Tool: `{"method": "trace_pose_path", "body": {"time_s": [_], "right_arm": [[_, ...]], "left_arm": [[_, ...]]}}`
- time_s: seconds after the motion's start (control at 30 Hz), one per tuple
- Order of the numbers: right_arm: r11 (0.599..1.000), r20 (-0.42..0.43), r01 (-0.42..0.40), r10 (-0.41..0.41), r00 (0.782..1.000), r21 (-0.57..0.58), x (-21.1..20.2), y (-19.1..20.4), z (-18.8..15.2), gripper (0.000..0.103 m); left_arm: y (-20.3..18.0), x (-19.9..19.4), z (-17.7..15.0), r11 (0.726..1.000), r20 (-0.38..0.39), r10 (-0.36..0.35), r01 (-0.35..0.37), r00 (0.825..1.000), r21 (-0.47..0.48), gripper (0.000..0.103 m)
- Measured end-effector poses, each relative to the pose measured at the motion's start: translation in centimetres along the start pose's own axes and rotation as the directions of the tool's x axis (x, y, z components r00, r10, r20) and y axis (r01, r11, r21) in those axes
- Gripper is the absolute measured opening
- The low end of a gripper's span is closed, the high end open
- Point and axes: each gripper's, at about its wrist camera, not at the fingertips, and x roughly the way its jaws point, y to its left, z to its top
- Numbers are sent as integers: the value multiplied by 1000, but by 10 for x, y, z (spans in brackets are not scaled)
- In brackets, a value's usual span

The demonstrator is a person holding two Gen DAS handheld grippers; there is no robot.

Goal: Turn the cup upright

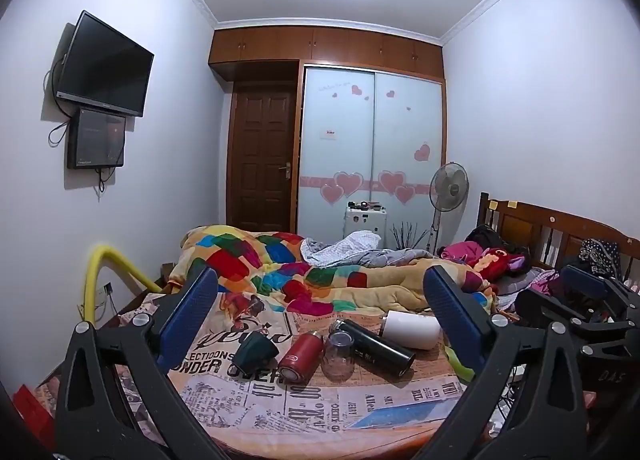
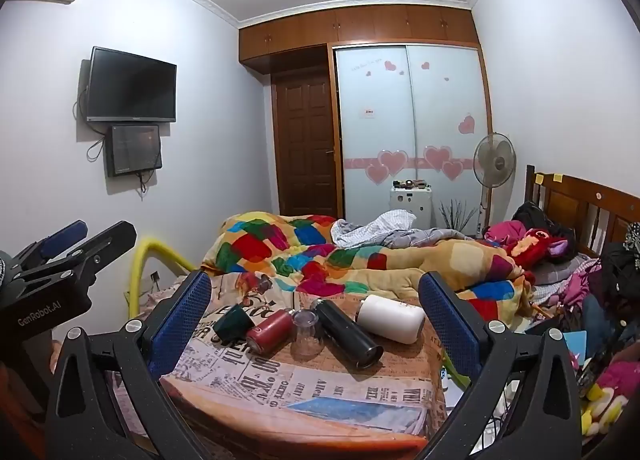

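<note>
Several cups lie on the newspaper-print sheet (image 1: 256, 400) at the bed's foot. From left: a dark green cup (image 1: 255, 352) (image 2: 233, 322) on its side, a red flask (image 1: 300, 356) (image 2: 269, 330) lying down, a clear glass (image 1: 338, 356) (image 2: 306, 334) standing mouth down, a black flask (image 1: 376, 348) (image 2: 346, 332) and a white cup (image 1: 412, 330) (image 2: 390, 318) lying down. My left gripper (image 1: 320, 308) is open and empty, held back from the cups. My right gripper (image 2: 316, 302) is open and empty too, also short of them.
A patchwork blanket (image 1: 304, 280) and heaped clothes (image 1: 496, 256) cover the bed behind the cups. A yellow padded rail (image 1: 108, 272) stands at the left. The wooden headboard (image 1: 560, 232) is at the right. The right gripper shows at the left view's right edge (image 1: 592, 300).
</note>
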Motion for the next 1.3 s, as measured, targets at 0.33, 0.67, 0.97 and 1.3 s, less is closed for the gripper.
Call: {"method": "trace_pose_path", "body": {"time_s": [0.33,0.67,0.97,1.3], "right_arm": [[1000,-14,-1,0,1000,-7,1,1,0,103],[1000,-16,0,0,1000,-7,2,0,0,103],[1000,-18,0,0,1000,-8,2,3,-1,103],[1000,-19,0,-1,1000,-9,2,2,0,103]], "left_arm": [[-18,-1,-1,1000,-17,9,-9,1000,8,103],[-2,6,-4,1000,-34,4,-5,999,-14,103],[1,6,-4,1000,-33,6,-6,999,-16,103],[2,9,-6,1000,-33,6,-7,999,-17,103]]}}
